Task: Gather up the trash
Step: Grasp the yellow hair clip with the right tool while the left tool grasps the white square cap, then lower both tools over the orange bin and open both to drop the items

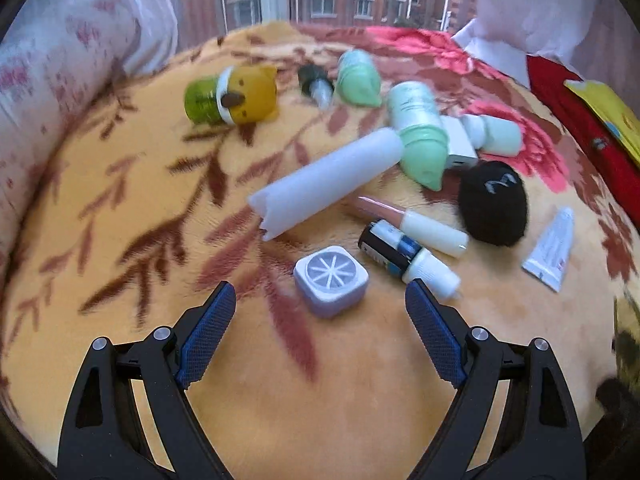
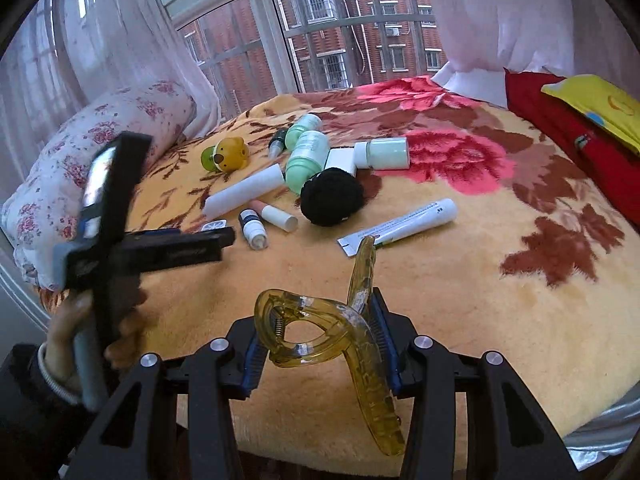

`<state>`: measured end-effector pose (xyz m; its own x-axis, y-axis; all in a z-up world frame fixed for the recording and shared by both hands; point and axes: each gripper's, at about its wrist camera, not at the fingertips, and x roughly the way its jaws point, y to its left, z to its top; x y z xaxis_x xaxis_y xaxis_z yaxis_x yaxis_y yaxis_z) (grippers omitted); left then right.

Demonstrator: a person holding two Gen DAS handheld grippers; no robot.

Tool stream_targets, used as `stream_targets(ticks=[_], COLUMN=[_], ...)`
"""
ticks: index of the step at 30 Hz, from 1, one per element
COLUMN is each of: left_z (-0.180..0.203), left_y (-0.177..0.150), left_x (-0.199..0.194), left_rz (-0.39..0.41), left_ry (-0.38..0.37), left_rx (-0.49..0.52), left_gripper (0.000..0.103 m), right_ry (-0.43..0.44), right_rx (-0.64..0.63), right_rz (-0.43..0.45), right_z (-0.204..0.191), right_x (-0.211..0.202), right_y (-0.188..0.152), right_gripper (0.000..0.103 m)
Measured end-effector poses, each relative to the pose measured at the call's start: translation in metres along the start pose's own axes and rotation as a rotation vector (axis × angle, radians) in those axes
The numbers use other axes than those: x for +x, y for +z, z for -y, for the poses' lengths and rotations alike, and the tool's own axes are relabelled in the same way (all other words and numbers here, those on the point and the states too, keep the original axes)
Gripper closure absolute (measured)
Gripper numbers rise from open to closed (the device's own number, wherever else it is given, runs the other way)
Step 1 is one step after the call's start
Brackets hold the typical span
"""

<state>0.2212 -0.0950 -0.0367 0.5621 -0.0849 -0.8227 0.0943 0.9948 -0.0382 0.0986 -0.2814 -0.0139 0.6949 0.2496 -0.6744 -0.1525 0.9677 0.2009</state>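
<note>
My right gripper (image 2: 320, 344) is clamped on a translucent amber plastic hair clip (image 2: 352, 344), its curved loops and steel spring caught between the ribbed blue pads, one long toothed arm sticking up and the other hanging down toward me; my left gripper (image 1: 320, 316) stands wide apart with nothing between its blue mesh-textured pads, poised over a small square lilac container (image 1: 331, 280) with rounded corners and a white spoked lid; in the right wrist view my left hand (image 2: 72, 344) grips that tool's handle at the left edge. Everything lies on a plush fleece blanket (image 2: 480, 280), mustard yellow with brown leaves and big pink-red flowers. The loose litter sits in a cluster: a smooth white tube (image 1: 328, 182) with a ragged end, lying slantwise; a glossy pink lip gloss (image 1: 408, 220) with a cream cap just beside it; a dark dropper bottle (image 1: 404, 254) with a white tip, close to my left gripper's right pad; a fuzzy black pompom (image 1: 494, 208); a flat crimped white ointment tube (image 1: 550, 250) apart to the right; mint-green bottles (image 1: 420, 136) heaped behind; and a yellow bear-shaped cap on a green jar (image 1: 232, 94) farther back. A floral cotton bolster pillow (image 2: 100, 160) borders the left; a sheer curtain (image 2: 120, 32) hangs at the window.
</note>
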Motion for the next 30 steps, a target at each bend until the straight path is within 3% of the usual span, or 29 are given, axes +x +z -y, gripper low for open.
stream_targets(ticks=[5, 10, 14, 22, 30], left_z=[-0.002, -0.004, -0.004, -0.020, -0.036], left_y=[0.005, 0.005, 0.004, -0.014, -0.107], left_x=[0.026, 0.026, 0.022, -0.005, -0.094], left_rz=[-0.066, -0.040, 0.003, 0.067, 0.155], left_ry=[0.011, 0.017, 0.014, -0.068, -0.052], left_rx=[-0.011, -0.019, -0.024, -0.093, 0.006], left_gripper=[0.018, 0.033, 0.066, 0.067, 0.066], right_ry=[0.019, 0.029, 0.034, 0.032, 0.006], right_rx=[-0.001, 0.008, 0.015, -0.003, -0.091], right_rz=[-0.010, -0.025, -0.036, -0.032, -0.006], right_z=[0.000, -0.001, -0.005, -0.027, -0.070], right_x=[0.005, 0.011, 0.011, -0.005, -0.025], right_y=[-0.003, -0.008, -0.015, -0.029, -0.059], right_gripper=[0.057, 0.057, 0.057, 0.057, 0.057])
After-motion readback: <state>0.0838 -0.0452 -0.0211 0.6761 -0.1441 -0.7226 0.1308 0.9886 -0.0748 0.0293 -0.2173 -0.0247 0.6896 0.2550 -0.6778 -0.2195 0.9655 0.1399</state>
